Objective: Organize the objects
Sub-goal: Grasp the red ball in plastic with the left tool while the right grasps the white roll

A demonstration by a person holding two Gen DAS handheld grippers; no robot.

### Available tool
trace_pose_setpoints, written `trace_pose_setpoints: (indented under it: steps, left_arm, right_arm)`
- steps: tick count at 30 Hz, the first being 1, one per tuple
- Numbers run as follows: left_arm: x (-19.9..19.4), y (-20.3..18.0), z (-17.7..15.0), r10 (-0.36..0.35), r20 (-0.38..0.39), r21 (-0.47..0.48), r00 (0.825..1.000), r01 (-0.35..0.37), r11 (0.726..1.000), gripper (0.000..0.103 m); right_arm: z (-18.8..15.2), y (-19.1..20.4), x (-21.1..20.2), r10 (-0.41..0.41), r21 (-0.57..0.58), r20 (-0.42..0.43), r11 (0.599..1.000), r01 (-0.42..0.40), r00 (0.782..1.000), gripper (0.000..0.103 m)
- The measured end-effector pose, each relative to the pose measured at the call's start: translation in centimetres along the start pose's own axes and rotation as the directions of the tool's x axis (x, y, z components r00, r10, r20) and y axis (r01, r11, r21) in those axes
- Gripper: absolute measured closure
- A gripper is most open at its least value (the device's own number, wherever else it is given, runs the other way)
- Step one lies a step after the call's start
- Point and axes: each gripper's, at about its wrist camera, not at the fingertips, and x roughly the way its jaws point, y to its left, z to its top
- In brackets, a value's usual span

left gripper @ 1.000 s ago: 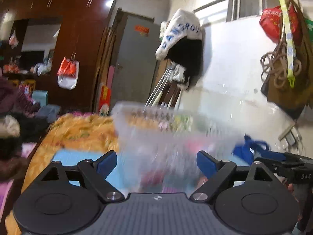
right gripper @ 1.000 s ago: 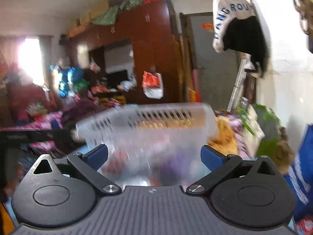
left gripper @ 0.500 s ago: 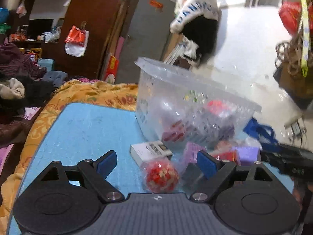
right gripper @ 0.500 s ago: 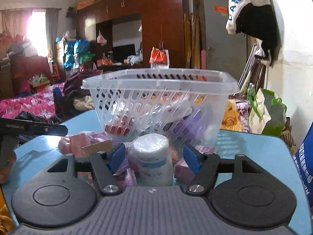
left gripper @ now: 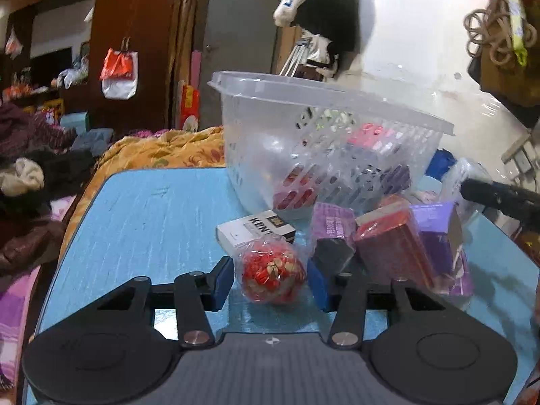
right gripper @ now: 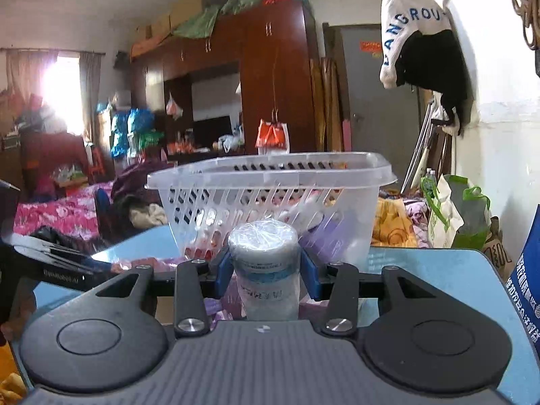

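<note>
Right gripper [right gripper: 266, 271]: your pads pinch the white plastic-wrapped cylinder jar [right gripper: 265, 263], long axis upright.
Left gripper [left gripper: 270, 281]: your pads flank the round red foil-wrapped ball [left gripper: 271, 275], can't tell if touching.

Clear glossy plastic basket [left gripper: 324, 141]; crinkly film-wrapped red ball [left gripper: 272, 276]; matt blue tabletop [left gripper: 145, 222].

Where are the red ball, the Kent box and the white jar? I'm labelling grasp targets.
red ball [left gripper: 271, 275]: left wrist view, wrapped front face.
Kent box [left gripper: 253, 231]: left wrist view, top face.
white jar [right gripper: 265, 260]: right wrist view, upper side wall.
</note>
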Motion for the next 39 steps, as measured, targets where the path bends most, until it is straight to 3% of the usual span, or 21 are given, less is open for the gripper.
trace_pose_setpoints:
  steps: [5, 16, 22, 39]
  left_arm:
    - [-0.9, 0.6, -0.2, -0.042, 0.053, -0.02, 0.998, 0.043, 0.999, 0.051]
    - [-2.4, -0.1, -0.6, -0.058, 0.167, 0.016, 0.984, 0.056, 0.998, 0.051]
    - [-3.8, -0.3, -1.2, -0.079, 0.266, 0.041, 0.961, 0.07, 0.997, 0.051]
    - [-3.6, -0.2, -1.2, -0.082, 0.265, 0.036, 0.961, 0.075, 0.997, 0.051]
  right_arm:
    - [0.2, 0.5, 0.3, -0.025, -0.021, 0.0, 0.999, 0.025, 1.0, 0.056]
    - [0.1, 0.4, 0.2, -0.027, -0.01, 0.013, 1.0, 0.027, 1.0, 0.056]
    - [0.0, 0.5, -0.4, -0.042, 0.0, 0.048, 0.999, 0.042, 0.998, 0.056]
    - [0.0, 0.5, -0.6, -0.049, -0.001, 0.063, 0.999, 0.049, 0.997, 0.056]
